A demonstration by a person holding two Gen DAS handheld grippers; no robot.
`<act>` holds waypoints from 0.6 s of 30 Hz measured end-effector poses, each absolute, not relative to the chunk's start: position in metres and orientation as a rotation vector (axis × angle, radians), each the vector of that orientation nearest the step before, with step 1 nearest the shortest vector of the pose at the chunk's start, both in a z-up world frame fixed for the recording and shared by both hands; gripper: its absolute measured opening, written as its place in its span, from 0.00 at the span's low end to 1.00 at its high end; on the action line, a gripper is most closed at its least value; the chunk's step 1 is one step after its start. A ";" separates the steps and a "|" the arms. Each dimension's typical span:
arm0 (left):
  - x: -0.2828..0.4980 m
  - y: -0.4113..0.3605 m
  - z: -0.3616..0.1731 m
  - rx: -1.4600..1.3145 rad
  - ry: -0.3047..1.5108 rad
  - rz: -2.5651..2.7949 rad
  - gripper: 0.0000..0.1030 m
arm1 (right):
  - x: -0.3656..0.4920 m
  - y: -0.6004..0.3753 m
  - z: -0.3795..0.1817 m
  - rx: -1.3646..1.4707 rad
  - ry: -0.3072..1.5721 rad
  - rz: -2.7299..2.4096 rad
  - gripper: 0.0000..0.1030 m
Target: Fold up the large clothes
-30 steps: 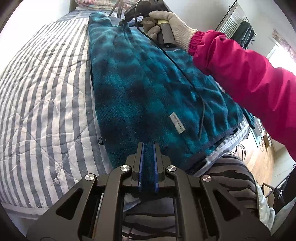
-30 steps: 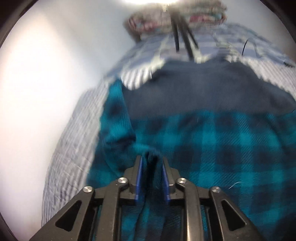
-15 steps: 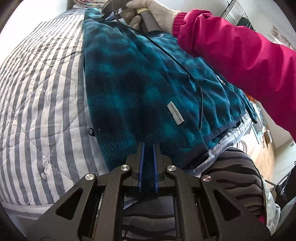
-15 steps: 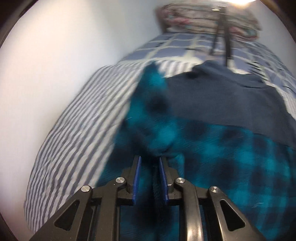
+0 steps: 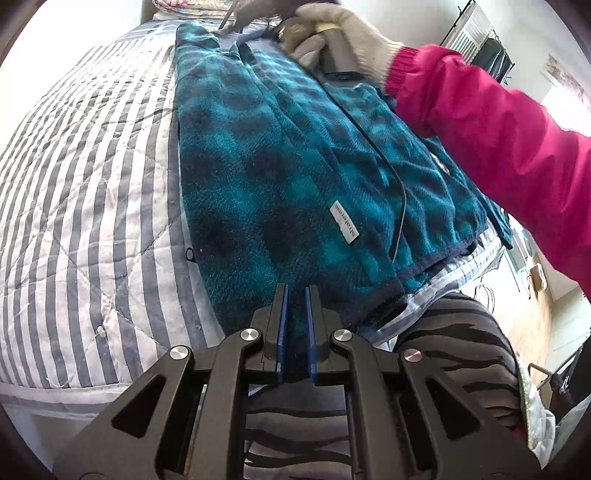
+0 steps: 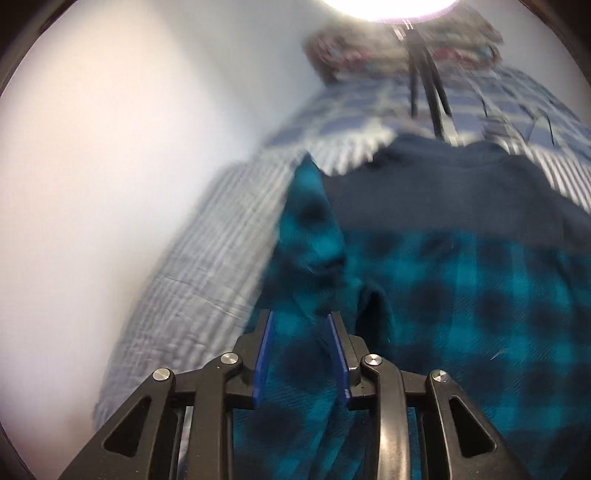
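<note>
Blue pads on my left gripper (image 5: 294, 325) are pinched tight on the near hem of the teal-and-black plaid fleece garment (image 5: 295, 177), which lies in a long folded strip across the grey-and-white striped quilt (image 5: 92, 206) on the bed. On the far end, my right gripper (image 6: 301, 350) has its jaws opening, with a bunched fold of the same fleece between the blue pads but no longer squarely pressed, as far as the blurred view lets me judge. From the left camera I can see the gloved right hand (image 5: 332, 33) in its pink sleeve (image 5: 498, 147) at the collar end, close to a dark navy cloth (image 6: 443, 192) lying beyond the plaid. To do this release well, I would let the right jaws spread fully before drawing away, so the pile does not drag on the pads and pull the fold askew. I would hold the left end pinned meanwhile, keeping the long edge straight beside the stripes. The white label (image 5: 344, 222) faces up on top; I judge the next fold should bring one end over toward the other.
</note>
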State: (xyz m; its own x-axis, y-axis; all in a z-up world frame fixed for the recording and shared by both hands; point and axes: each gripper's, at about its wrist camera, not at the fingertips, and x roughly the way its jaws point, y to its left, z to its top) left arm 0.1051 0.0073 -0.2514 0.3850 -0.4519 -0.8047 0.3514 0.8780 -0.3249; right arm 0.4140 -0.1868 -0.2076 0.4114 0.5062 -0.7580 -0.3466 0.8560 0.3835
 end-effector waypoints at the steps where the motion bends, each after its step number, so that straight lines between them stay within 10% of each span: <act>1: 0.105 0.005 -0.253 -0.100 1.060 -0.509 0.05 | 0.418 -0.187 -0.221 0.172 1.055 0.482 0.29; 10: 0.093 0.020 -0.191 -0.086 0.936 -0.447 0.05 | 0.367 -0.230 -0.158 0.156 0.989 0.428 0.33; 18: 0.079 0.039 -0.082 -0.119 0.711 -0.395 0.05 | 0.243 -0.296 -0.025 0.195 0.716 0.424 0.62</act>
State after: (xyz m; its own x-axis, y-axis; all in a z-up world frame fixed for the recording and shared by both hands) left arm 0.0786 0.0391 -0.0820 0.6873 -0.3922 -0.6114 0.3122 0.9195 -0.2389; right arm 0.2427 -0.2957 -0.0248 0.6743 0.4398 -0.5932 -0.3081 0.8976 0.3152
